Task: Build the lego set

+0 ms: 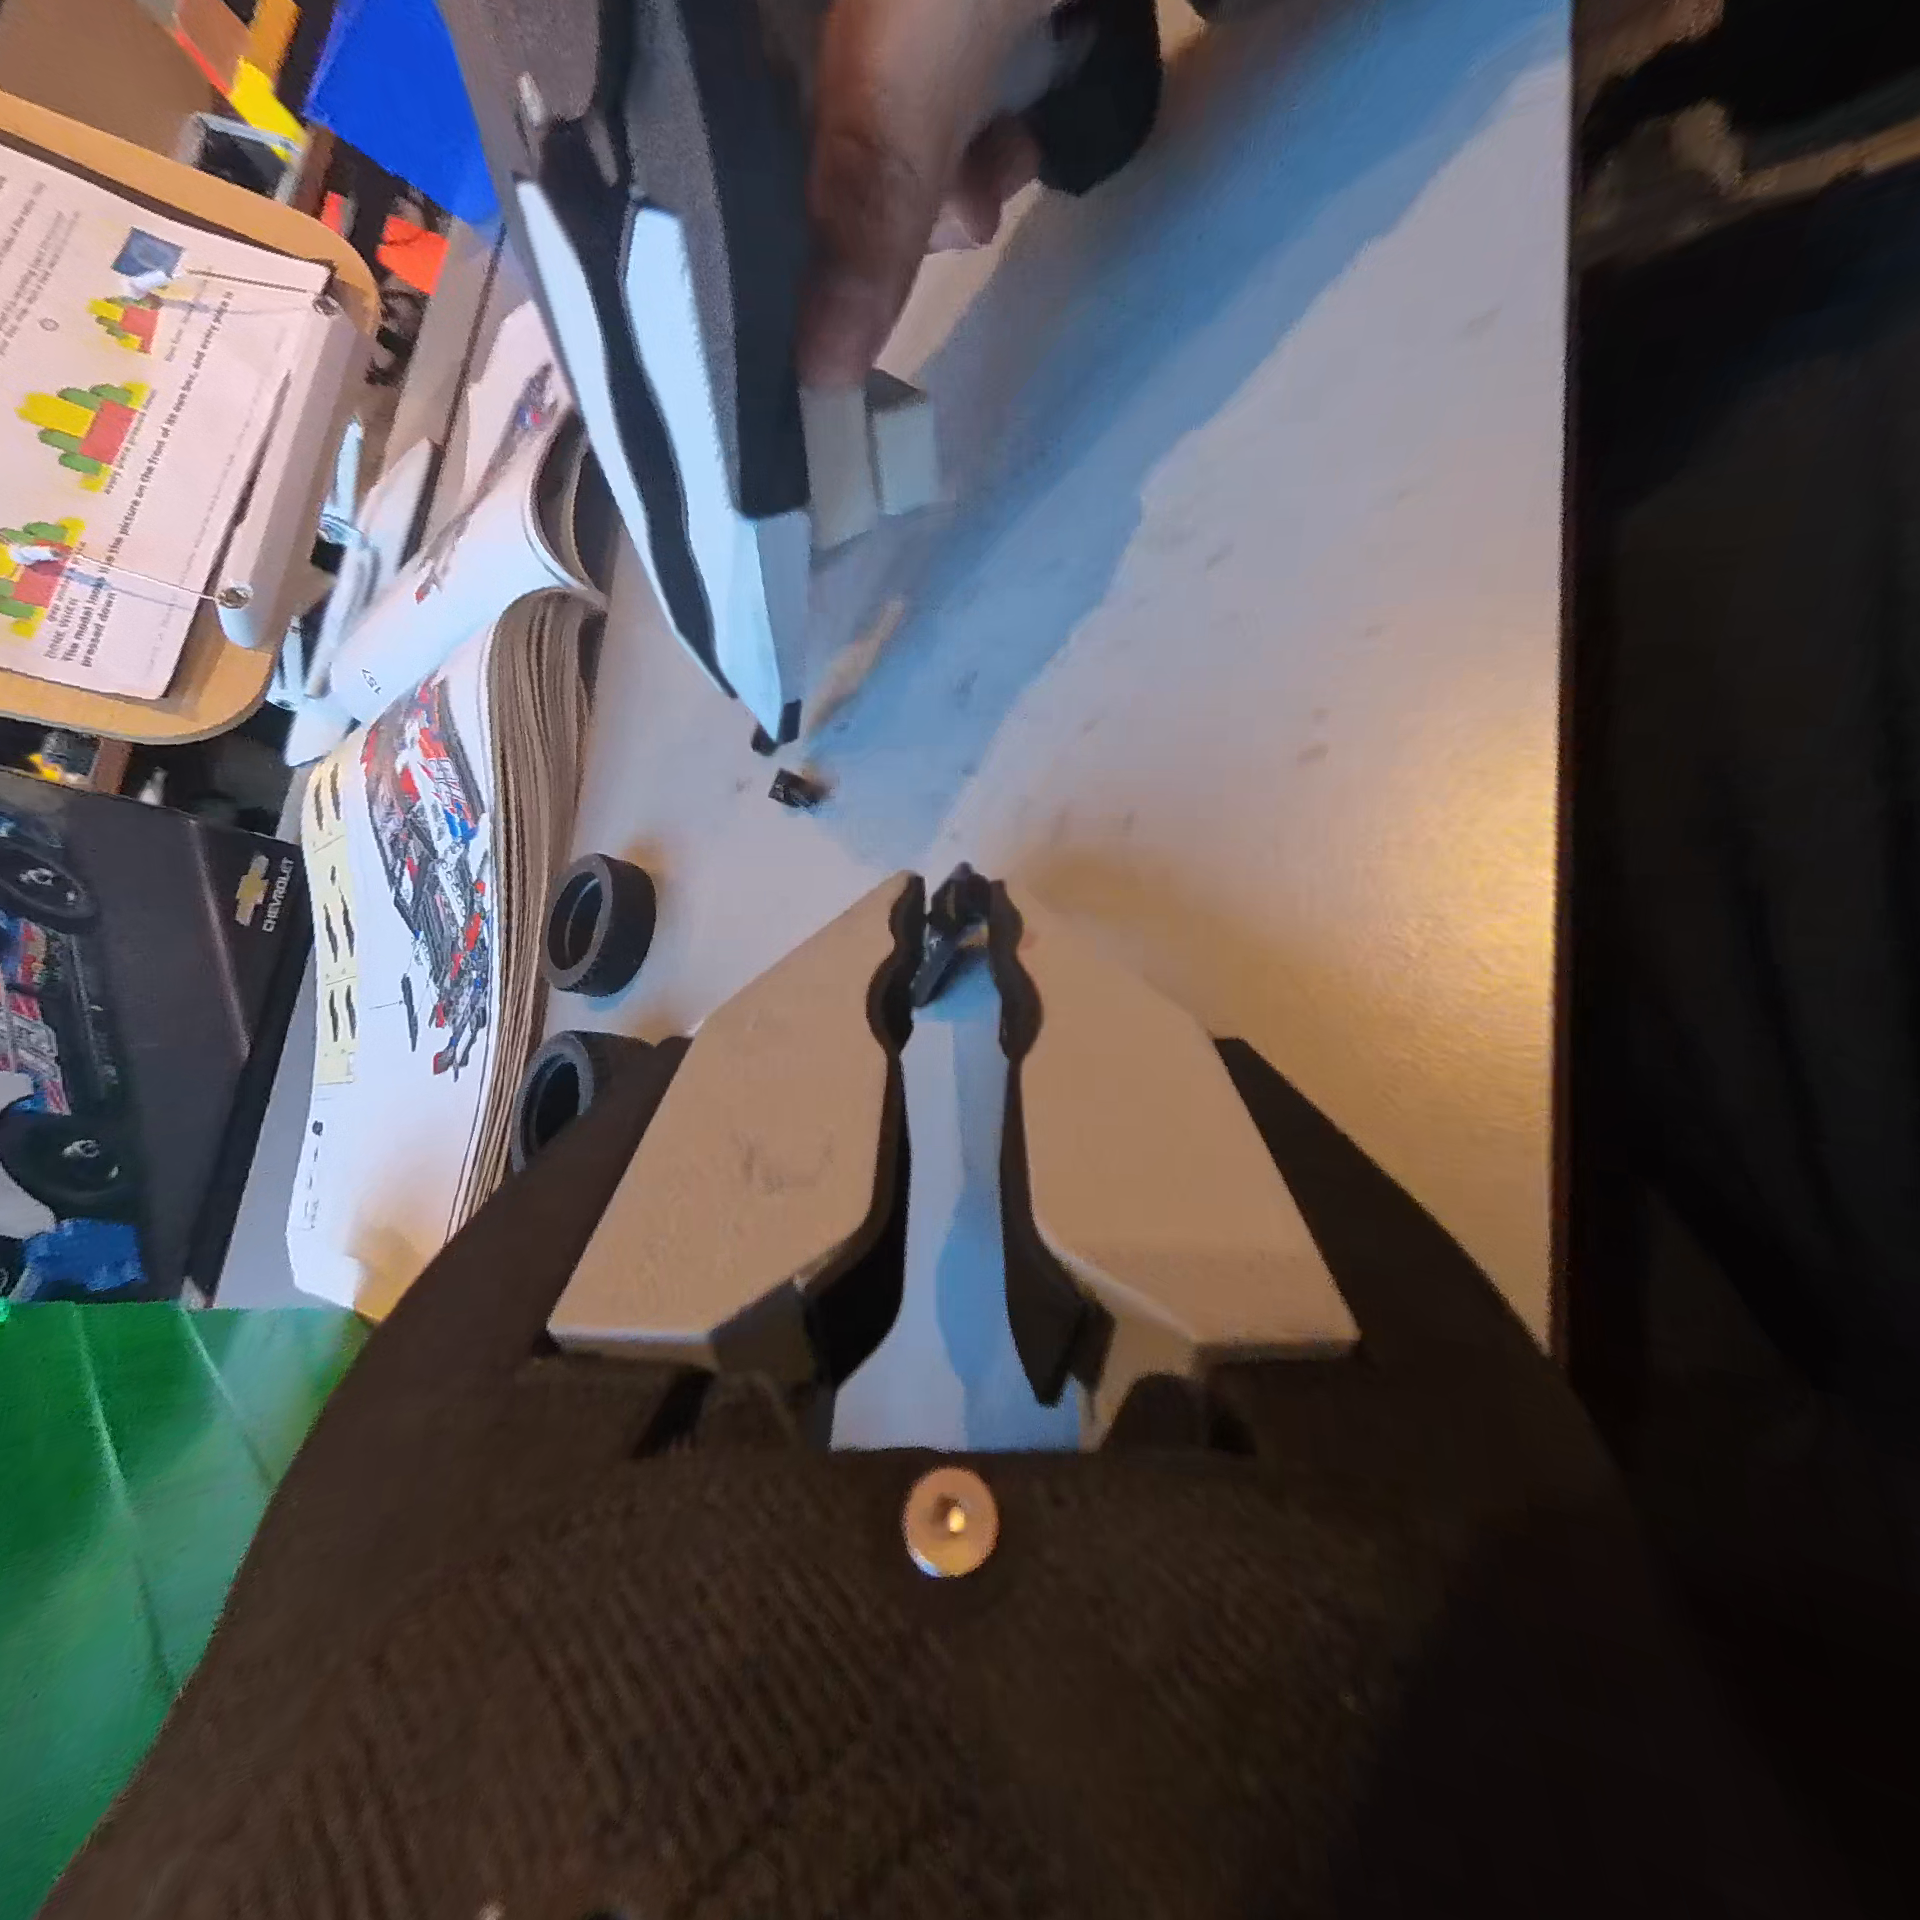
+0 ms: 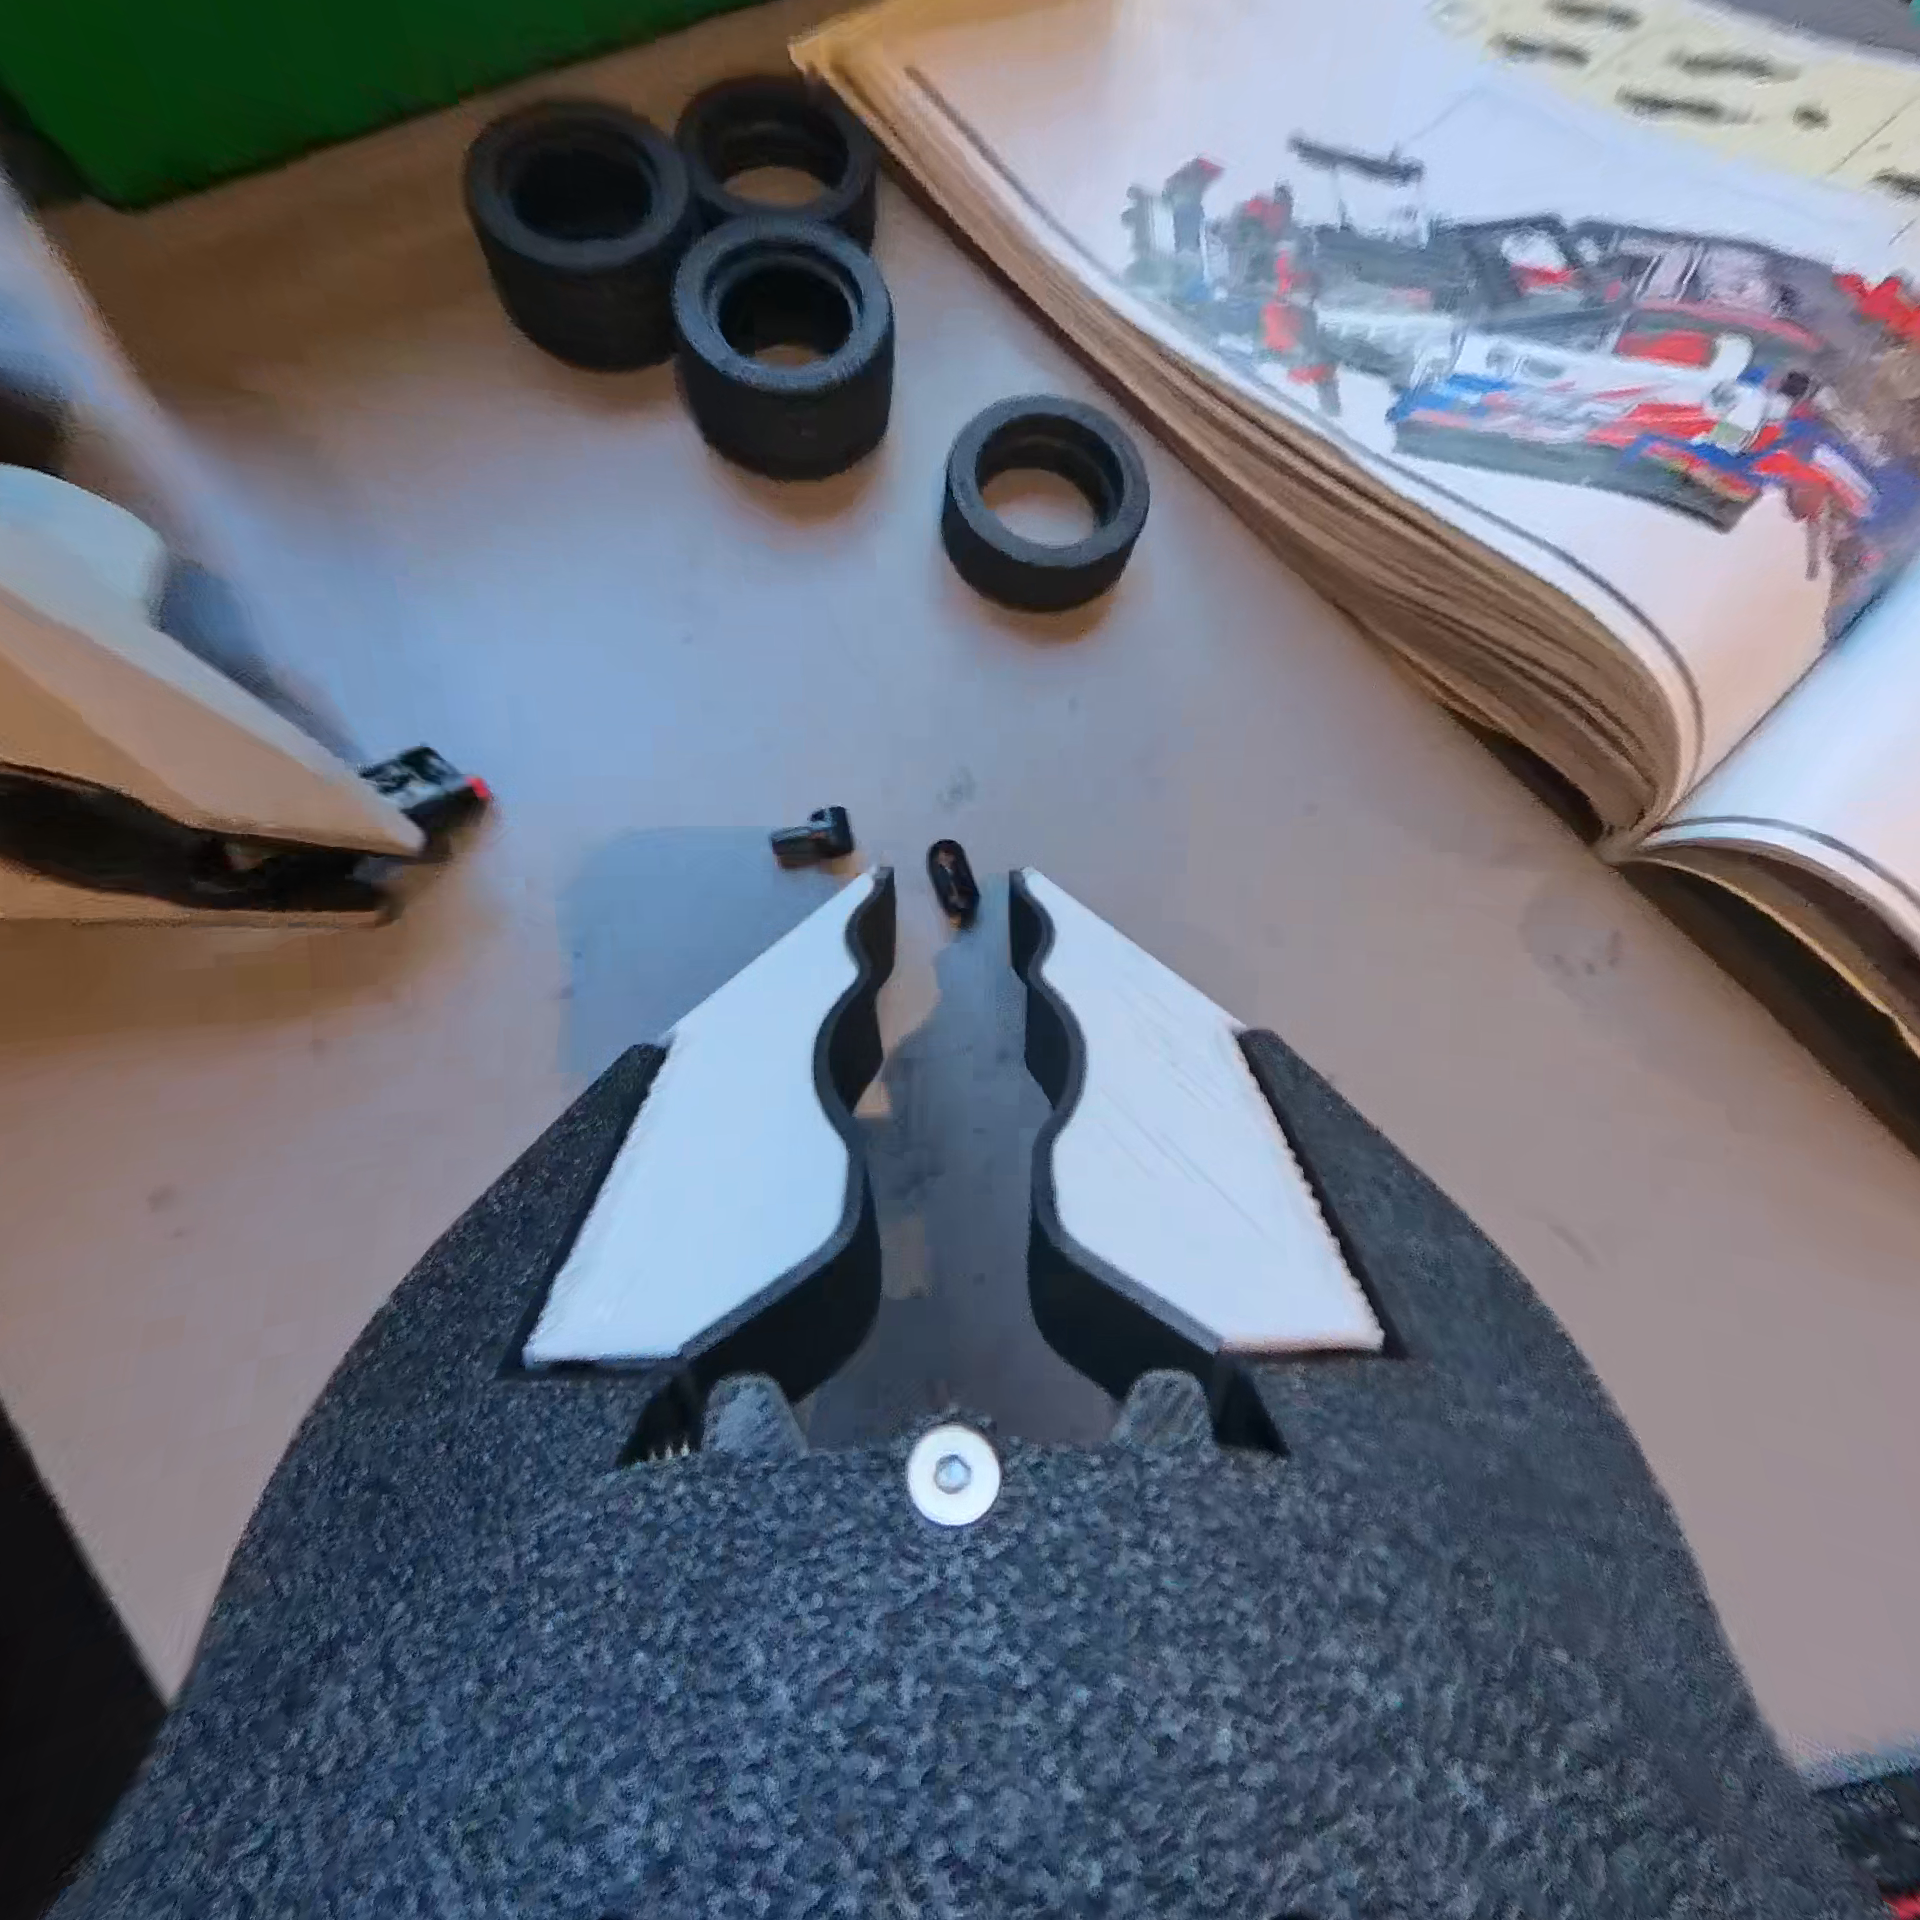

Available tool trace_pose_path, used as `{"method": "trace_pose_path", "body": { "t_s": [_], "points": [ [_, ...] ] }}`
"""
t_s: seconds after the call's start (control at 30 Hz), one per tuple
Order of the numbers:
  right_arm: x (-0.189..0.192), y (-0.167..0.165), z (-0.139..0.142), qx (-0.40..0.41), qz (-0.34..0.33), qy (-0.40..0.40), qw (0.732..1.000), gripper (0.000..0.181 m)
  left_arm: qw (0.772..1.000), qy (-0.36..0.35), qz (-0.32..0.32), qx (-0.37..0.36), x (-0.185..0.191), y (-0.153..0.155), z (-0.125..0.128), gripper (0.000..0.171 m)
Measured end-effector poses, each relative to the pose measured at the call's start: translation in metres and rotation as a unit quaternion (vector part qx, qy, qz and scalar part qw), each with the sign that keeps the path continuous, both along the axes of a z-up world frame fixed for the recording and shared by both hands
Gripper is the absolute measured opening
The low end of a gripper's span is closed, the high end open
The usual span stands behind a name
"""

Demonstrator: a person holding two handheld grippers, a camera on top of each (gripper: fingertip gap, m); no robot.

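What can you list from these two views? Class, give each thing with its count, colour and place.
tyres: four, black, three bunched and one apart, on the table left of the booklet
booklet: one, white pages with a car picture, open at the table's far right in the right wrist view
small black pieces: two loose on the table, one just ahead of the right tongs, one between their tips
black piece with a red end: one, held in the left tongs
green sheet: one, at the table's far edge
dark box: one, beside the booklet
table: one, pale
left tongs: shut on the piece
right tongs: open
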State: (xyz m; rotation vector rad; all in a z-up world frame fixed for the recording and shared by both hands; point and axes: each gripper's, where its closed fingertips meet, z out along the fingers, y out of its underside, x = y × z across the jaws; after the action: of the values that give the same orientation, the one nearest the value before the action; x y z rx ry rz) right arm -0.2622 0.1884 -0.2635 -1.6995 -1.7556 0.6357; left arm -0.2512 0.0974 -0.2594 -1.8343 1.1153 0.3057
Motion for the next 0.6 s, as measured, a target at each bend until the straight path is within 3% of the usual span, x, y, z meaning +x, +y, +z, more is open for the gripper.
{"method": "trace_pose_path", "body": {
  "t_s": [0.13, 0.33, 0.43, 0.6],
  "points": [
    [-0.005, -0.001, -0.005, -0.030, 0.006, -0.003, 1.000, 0.008, 1.000, -0.013, 0.005, -0.020, 0.000, -0.002, -0.002, 0.011],
    [0.010, -0.008, -0.003, -0.023, -0.018, -0.002, 1.000, 0.007, 0.995, -0.080, 0.008, -0.059, -0.004, -0.012, 0.003, 0.045],
    [0.016, -0.022, 0.004, -0.059, -0.021, 0.024, 0.998, 0.007, 0.993, -0.090, 0.007, -0.072, -0.005, -0.019, 0.003, 0.046],
    [0.019, -0.040, 0.013, -0.119, -0.015, 0.056, 0.991, 0.007, 0.981, -0.138, 0.067, -0.114, -0.011, -0.028, 0.003, 0.046]
  ]
}}
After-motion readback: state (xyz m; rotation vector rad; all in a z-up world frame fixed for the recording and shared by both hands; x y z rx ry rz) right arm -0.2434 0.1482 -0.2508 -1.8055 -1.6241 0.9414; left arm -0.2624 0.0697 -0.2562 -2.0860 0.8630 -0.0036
